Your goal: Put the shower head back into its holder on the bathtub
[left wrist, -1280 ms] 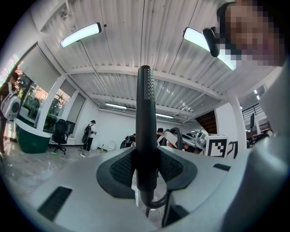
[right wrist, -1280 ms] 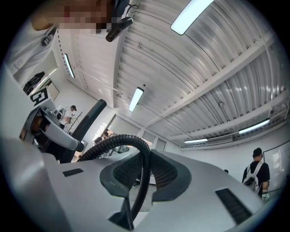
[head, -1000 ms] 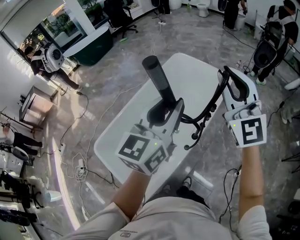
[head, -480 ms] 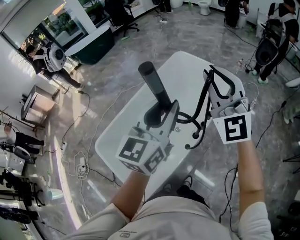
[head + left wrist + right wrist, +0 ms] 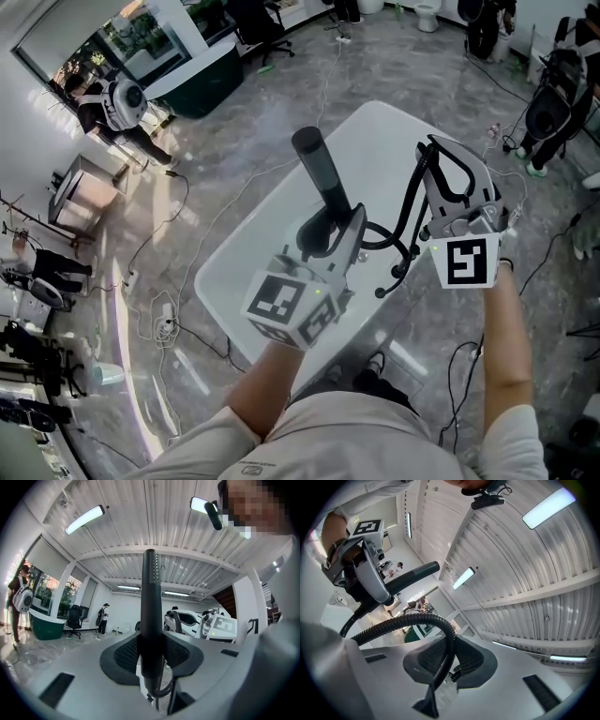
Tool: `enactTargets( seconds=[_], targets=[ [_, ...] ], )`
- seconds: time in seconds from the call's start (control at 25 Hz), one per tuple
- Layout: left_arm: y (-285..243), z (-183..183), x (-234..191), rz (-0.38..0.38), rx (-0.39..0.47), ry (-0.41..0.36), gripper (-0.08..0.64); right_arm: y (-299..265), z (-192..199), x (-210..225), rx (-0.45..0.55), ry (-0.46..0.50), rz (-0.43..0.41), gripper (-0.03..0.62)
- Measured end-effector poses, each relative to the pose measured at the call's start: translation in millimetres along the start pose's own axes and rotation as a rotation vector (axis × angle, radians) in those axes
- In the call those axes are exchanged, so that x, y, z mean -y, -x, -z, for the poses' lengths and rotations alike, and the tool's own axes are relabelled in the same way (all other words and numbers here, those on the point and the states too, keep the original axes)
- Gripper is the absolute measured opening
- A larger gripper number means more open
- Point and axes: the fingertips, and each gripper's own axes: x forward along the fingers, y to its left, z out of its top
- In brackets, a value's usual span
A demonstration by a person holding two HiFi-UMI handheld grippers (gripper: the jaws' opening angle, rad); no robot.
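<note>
Shower head (image 5: 322, 173): clamped upright in left gripper (image 5: 330, 232), above bathtub (image 5: 248, 258).
Hose (image 5: 405, 622): pinched by right gripper (image 5: 449, 667).
Progress: not yet docked; insertion remains.

Grey marbled floor (image 5: 375, 66) strewn with cables (image 5: 164, 330), a dark green counter (image 5: 199, 84), strip lights (image 5: 84, 520) overhead.
</note>
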Motion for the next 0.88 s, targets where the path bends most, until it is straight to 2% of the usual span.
enactTargets(
  seconds=[0.12,0.2,0.28,0.44,0.68,0.8,0.88],
  targets=[
    [-8,4,10,0.019,-0.004,-0.008,0.133,3,8,5,-0.017,0.081,0.03,0.069],
    [-11,10,14,0.023,-0.016,-0.018,0.133,5,17,1,-0.034,0.089,0.031,0.069],
    [-8,15,12,0.013,-0.031,-0.024,0.133,5,22,-10,-0.034,0.017,-0.002,0.069],
    [5,14,-5,-0.041,-0.022,-0.011,0.133,-4,7,-24,0.038,-0.193,-0.048,0.069],
    [19,1,-17,-0.081,0.0,-0.023,0.133,-25,-25,-29,0.125,-0.222,-0.062,0.069],
    [24,7,-18,-0.085,-0.018,-0.027,0.133,-11,-27,-35,0.153,-0.425,-0.046,0.069],
    [28,9,-22,-0.09,-0.021,-0.018,0.132,3,-20,-40,0.109,-0.527,-0.064,0.069]
  ],
)
